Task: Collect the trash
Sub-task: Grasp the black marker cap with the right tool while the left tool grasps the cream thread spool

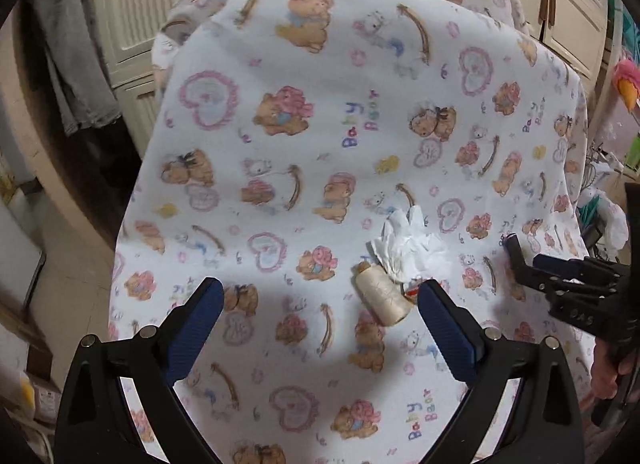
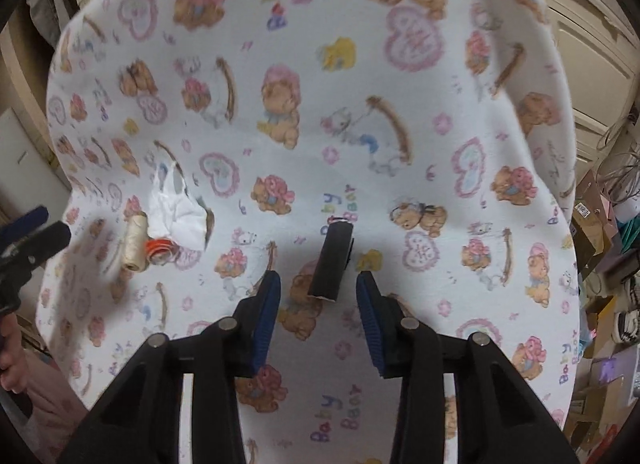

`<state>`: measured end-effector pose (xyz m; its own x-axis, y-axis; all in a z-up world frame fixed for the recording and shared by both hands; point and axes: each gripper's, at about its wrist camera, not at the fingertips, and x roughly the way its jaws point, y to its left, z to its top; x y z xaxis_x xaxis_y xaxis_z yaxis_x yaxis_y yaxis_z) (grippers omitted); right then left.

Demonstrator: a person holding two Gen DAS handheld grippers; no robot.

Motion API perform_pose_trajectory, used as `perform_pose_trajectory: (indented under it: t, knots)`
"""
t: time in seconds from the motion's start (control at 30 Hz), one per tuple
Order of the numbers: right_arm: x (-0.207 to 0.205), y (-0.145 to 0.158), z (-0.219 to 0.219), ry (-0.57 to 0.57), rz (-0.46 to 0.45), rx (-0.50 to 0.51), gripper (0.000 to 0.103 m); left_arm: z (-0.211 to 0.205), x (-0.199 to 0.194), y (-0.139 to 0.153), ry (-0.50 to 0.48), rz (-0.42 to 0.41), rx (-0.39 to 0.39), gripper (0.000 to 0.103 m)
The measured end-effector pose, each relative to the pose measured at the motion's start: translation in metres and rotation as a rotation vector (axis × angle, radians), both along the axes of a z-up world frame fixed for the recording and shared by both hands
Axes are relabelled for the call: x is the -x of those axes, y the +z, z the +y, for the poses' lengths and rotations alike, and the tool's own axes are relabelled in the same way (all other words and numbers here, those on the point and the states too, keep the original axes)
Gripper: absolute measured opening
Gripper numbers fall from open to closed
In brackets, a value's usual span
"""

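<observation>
A bear-print blanket (image 1: 320, 112) covers the surface. On it lie a crumpled white tissue (image 1: 408, 246), a cream thread spool (image 1: 384, 296) and a small orange-and-white scrap (image 2: 160, 250), close together. My left gripper (image 1: 320, 300) is open and empty, the spool just inside its right finger. In the right wrist view the tissue (image 2: 176, 208) and spool (image 2: 134, 248) lie at the left. A black tube (image 2: 334, 260) lies just ahead of my right gripper (image 2: 318, 284), which is open, its fingers either side of the tube's near end. The right gripper also shows in the left wrist view (image 1: 524, 260).
Cream cabinet doors (image 1: 132, 16) stand behind the blanket. A grey cloth (image 1: 76, 64) hangs at the left. Cardboard boxes and cables (image 2: 600, 200) clutter the floor at the right. The blanket edge drops off at both sides.
</observation>
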<state>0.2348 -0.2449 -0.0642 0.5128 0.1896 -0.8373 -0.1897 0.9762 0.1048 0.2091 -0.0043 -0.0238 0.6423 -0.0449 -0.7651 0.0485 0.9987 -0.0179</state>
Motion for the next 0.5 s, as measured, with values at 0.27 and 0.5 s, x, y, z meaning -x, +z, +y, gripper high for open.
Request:
perform_pose_trajectory:
  t: [0.27, 0.5]
  knots:
    - [-0.008, -0.012, 0.007, -0.086, -0.018, 0.030, 0.028, 0.011, -0.012, -0.016, 0.038, 0.102, 0.187, 0.050]
    - [-0.010, -0.013, 0.021, -0.097, -0.040, 0.068, 0.012, 0.003, -0.018, -0.022, 0.026, 0.158, 0.254, 0.041]
